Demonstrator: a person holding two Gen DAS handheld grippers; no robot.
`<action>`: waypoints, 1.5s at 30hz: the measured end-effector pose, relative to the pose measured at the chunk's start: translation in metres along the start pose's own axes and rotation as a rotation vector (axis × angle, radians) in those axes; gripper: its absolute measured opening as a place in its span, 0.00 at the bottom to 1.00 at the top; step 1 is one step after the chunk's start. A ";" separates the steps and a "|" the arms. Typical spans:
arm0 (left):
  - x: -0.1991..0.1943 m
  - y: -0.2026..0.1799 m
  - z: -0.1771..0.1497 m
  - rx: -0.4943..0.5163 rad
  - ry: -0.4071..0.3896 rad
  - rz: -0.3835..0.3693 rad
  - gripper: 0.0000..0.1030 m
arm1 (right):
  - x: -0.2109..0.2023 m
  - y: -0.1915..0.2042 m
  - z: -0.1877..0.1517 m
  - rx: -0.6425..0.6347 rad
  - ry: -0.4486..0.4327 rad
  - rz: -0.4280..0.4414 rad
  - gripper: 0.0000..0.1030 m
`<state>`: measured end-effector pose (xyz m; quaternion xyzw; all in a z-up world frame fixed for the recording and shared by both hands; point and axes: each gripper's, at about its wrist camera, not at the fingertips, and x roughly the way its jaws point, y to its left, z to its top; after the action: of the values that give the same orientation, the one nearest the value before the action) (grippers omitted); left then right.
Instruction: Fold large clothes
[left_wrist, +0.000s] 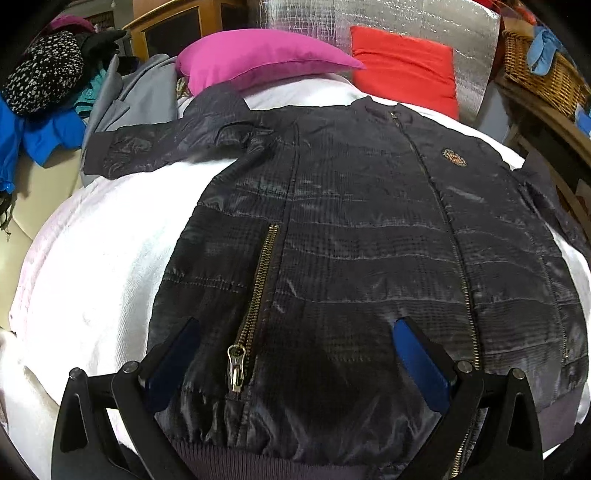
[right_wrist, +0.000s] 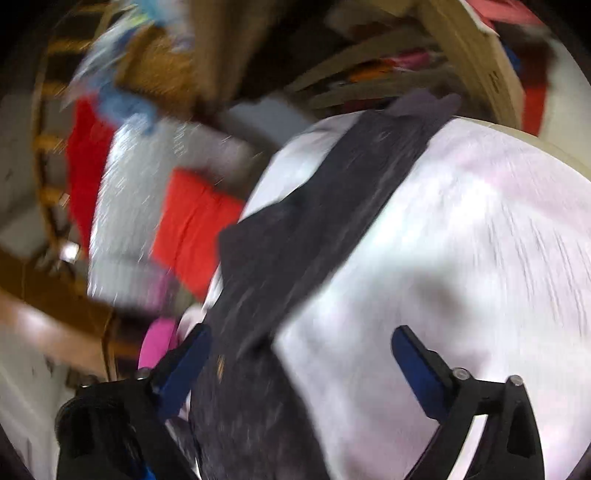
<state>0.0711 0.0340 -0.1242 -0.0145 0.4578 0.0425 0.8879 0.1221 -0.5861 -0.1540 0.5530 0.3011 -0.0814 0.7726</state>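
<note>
1. Dark quilted jacket (left_wrist: 369, 240): spread front-up on the white bed cover (left_wrist: 103, 258), long axis running from hem, nearest the camera, to collar.
2. Left gripper (left_wrist: 295, 332): jaws apart, above the hem beside the pocket zipper (left_wrist: 255, 306); holding nothing.
3. Right gripper (right_wrist: 301, 341): jaws apart, over the outstretched sleeve (right_wrist: 351, 192); view blurred, so contact cannot be told. By judgement, this sleeve folds inward first.
</note>
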 end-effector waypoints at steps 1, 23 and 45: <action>0.003 0.000 0.001 0.002 -0.002 0.003 1.00 | 0.007 -0.003 0.009 0.014 -0.009 -0.014 0.82; 0.030 0.039 0.008 -0.082 -0.010 -0.044 1.00 | 0.074 0.223 -0.037 -0.761 -0.204 -0.289 0.10; 0.000 0.075 0.022 -0.121 -0.080 0.011 1.00 | 0.180 0.259 -0.255 -0.986 0.295 0.027 0.86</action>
<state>0.0825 0.1104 -0.1106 -0.0641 0.4184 0.0755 0.9029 0.2903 -0.2210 -0.0981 0.1325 0.4023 0.1594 0.8917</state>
